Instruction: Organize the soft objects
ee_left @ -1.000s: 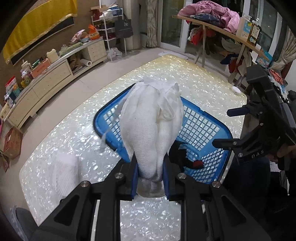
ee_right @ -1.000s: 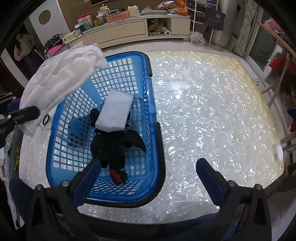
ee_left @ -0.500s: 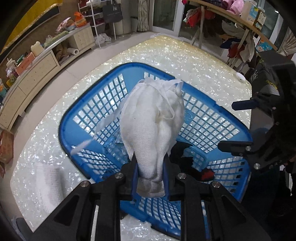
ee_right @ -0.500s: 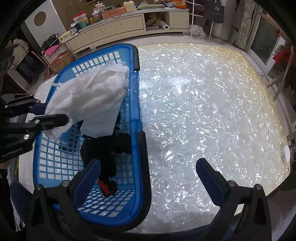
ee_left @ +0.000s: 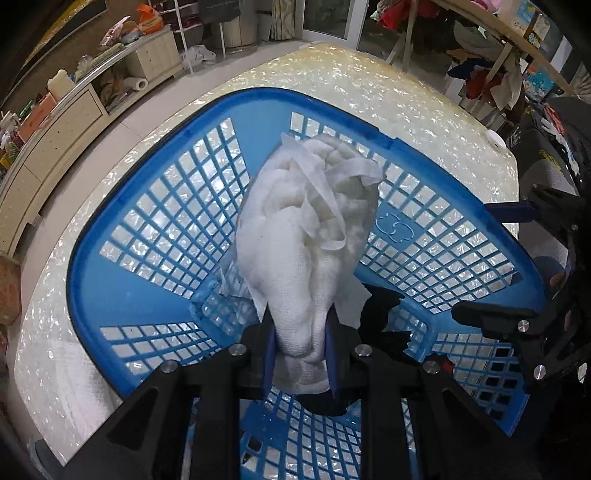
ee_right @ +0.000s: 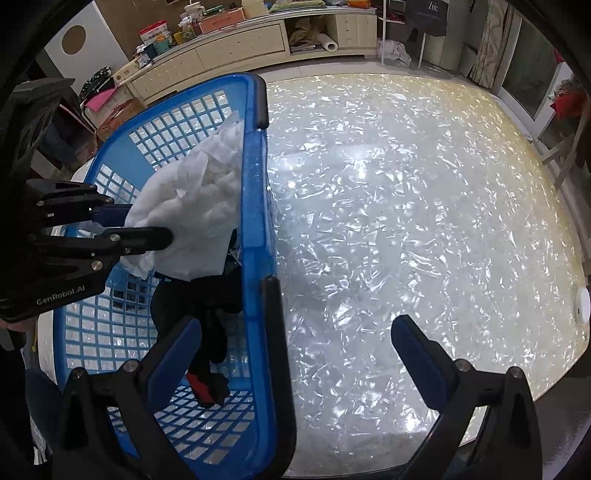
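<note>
Currently my left gripper (ee_left: 300,354) pinches the white cloth (ee_left: 306,236) by its bunched end over the blue basket (ee_left: 118,221); light, limp, non-fragile. My right gripper (ee_right: 295,354) stands spread, empty.

Ahead of the hand-held gripper, beyond the glossy pearl-patterned bench (ee_right: 406,206), a long cream sideboard (ee_right: 236,48) cluttered with boxes lines a brown wall (ee_right: 122,40). A pale tiled floor (ee_left: 229,59) reaches glass doors (ee_left: 332,18). To the right, clothes hang from a wooden rail (ee_left: 491,40).
</note>
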Demonstrator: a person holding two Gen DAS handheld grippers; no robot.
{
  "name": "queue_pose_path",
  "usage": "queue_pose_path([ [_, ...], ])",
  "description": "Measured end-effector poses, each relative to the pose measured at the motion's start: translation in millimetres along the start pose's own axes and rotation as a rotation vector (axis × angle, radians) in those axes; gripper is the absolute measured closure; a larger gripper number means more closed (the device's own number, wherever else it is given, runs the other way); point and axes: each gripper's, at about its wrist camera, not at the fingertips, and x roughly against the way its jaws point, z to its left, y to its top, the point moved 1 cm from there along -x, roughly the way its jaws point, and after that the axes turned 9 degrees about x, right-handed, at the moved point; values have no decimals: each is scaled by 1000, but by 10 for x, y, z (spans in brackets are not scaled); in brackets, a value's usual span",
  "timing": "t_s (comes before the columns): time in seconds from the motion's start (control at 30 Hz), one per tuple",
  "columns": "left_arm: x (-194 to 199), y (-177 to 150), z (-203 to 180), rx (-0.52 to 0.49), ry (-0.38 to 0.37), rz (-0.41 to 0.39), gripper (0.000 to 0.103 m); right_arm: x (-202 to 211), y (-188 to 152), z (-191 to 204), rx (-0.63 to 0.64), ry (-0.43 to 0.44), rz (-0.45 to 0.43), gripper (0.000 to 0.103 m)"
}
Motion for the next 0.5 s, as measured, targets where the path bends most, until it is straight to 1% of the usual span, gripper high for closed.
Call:
queue_pose_path([
  [0.23, -44, 57, -16, -10, 7, 7, 82, -39, 8, 13, -5, 9, 3, 0],
  [0.3, -53, 63, -35, -7, 4, 6, 81, -17, -2, 24, 4, 13, -7, 0],
  [0.37, -33, 51, -28, -9, 20, 6, 80, -27, -13, 30, -3, 18, -5, 0],
  [0.43, 3, 37, -55, -14, 30, -2, 70, -27, -21, 25, -7, 11, -4, 0],
  [0.5, 70, 27, -57, -9, 36, -18, 48, 6, -46, 35, -5, 14, -7, 0],
])
